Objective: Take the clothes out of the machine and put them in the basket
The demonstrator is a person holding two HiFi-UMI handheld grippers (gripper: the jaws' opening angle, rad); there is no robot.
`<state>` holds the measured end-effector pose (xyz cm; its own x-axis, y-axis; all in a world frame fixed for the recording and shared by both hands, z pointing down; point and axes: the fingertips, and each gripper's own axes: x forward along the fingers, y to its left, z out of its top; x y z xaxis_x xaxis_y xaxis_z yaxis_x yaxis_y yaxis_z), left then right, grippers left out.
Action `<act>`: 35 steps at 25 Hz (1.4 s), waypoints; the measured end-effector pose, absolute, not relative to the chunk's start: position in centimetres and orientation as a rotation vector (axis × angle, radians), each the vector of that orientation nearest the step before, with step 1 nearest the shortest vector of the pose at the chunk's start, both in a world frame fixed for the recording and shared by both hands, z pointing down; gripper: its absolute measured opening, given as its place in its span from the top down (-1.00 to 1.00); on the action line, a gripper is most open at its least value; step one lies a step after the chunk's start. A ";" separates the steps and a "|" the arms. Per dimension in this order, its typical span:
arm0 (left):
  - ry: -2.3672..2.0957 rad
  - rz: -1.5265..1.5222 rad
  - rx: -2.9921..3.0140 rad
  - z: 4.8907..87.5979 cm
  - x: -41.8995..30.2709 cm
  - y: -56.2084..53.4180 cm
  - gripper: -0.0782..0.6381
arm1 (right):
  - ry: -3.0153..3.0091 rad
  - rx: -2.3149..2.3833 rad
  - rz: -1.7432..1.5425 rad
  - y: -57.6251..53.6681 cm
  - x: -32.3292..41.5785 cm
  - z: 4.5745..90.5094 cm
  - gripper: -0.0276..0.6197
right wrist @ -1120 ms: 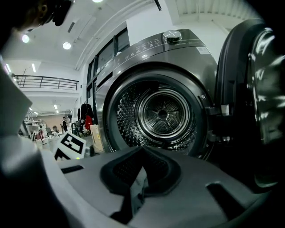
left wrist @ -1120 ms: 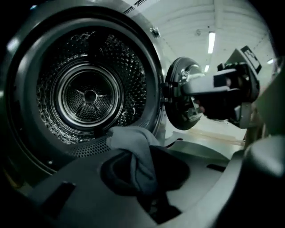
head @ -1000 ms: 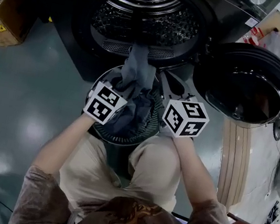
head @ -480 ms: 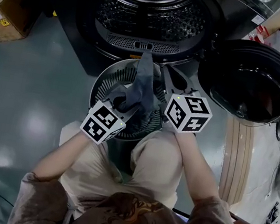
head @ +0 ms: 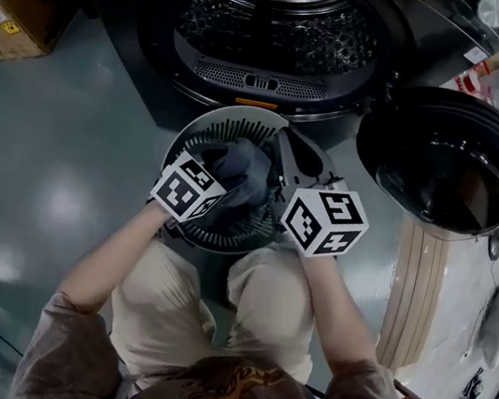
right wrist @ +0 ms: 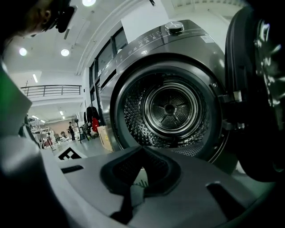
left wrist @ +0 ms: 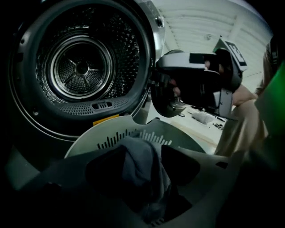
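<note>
The dark grey cloth (head: 240, 169) lies bunched in the round grey basket (head: 234, 120), which stands on the floor under the machine's open drum (head: 278, 28). My left gripper (head: 226, 179) reaches into the basket from the near left. Its jaws have just been opening, and in the left gripper view the cloth (left wrist: 142, 164) hangs loose between the parted dark pads of the left gripper (left wrist: 142, 156). My right gripper (head: 289, 144) lies over the basket's right rim, its jaws together and holding nothing. In the right gripper view the right gripper (right wrist: 142, 151) points at the drum (right wrist: 171, 109), which looks empty.
The round machine door (head: 450, 161) stands swung open to the right, close to my right hand. A cardboard box (head: 12, 7) sits at the far left. Pale wooden boards (head: 415, 288) lie on the floor at the right. The person's knees are just behind the basket.
The cloth hung from the drum's lip, then rose over the basket, and now lies in it. The left gripper has sunk toward the basket and its jaws have parted. The right gripper shifted slightly.
</note>
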<state>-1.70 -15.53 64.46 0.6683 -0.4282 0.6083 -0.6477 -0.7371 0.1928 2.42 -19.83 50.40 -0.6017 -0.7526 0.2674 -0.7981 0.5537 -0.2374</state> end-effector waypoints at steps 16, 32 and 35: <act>-0.990 0.635 2.336 36.8 -6.0 -14.4 0.00 | -2.611 1.091 0.647 -18.0 2.9 30.0 0.93; -1.263 0.338 2.395 2.7 -4.7 -13.8 -0.02 | -2.734 0.811 0.578 -16.3 5.5 2.5 0.93; -1.349 0.250 2.406 -1.0 -5.3 -13.9 -0.02 | -2.769 0.744 0.521 -16.8 5.3 0.4 0.93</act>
